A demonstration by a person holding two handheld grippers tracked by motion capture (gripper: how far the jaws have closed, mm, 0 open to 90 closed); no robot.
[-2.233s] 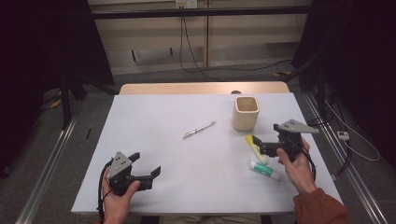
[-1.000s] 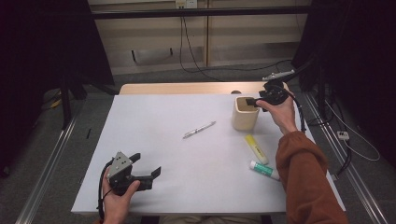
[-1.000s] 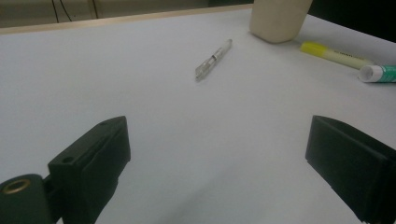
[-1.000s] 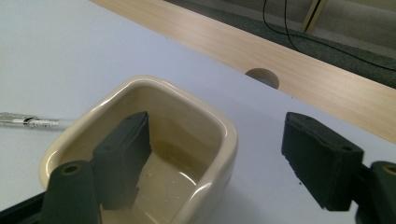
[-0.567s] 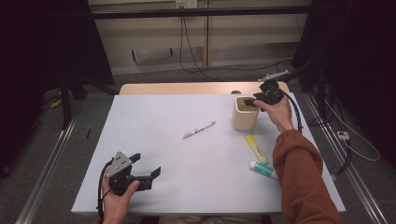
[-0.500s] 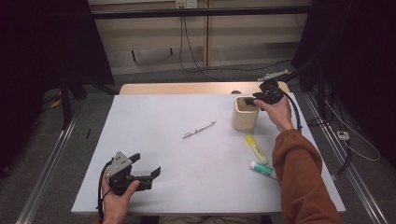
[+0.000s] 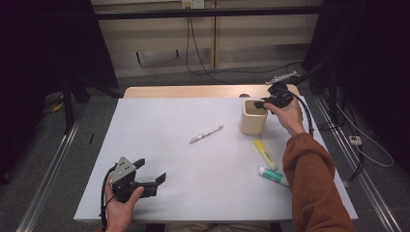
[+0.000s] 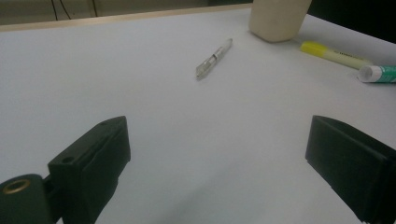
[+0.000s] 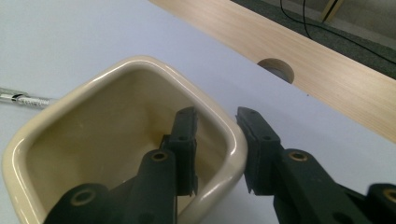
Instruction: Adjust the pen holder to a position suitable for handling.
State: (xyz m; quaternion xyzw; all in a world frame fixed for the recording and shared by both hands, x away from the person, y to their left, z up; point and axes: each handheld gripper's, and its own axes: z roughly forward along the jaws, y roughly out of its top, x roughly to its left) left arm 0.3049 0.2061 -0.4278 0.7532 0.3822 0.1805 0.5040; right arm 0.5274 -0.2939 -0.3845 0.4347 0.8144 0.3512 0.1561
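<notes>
A beige square cup (image 7: pixel 253 121) stands at the back right of the white table (image 7: pixel 193 193). My right gripper (image 7: pixel 261 103) is at the cup's far right corner. In the right gripper view its jaws straddle the cup's rim (image 9: pixel 116 70), one inside and one outside, and the right gripper (image 9: pixel 215 114) is shut on that wall. Inside, the cup looks empty where it is not hidden. My left gripper (image 7: pixel 151 170) rests at the front left, and in its own view the left gripper (image 8: pixel 217 135) is wide open with nothing between its jaws.
A clear pen (image 7: pixel 206 134) lies mid-table, left of the cup (image 8: pixel 278 18). A yellow highlighter (image 7: pixel 264 153) and a green-and-white tube (image 7: pixel 273 175) lie in front of the cup. Beyond the white sheet is a wooden strip (image 9: pixel 327 60) with a round hole (image 9: pixel 275 70).
My right gripper went from the highlighter and tube at the right up to the cup and has stayed at its rim. The left gripper has not moved.
</notes>
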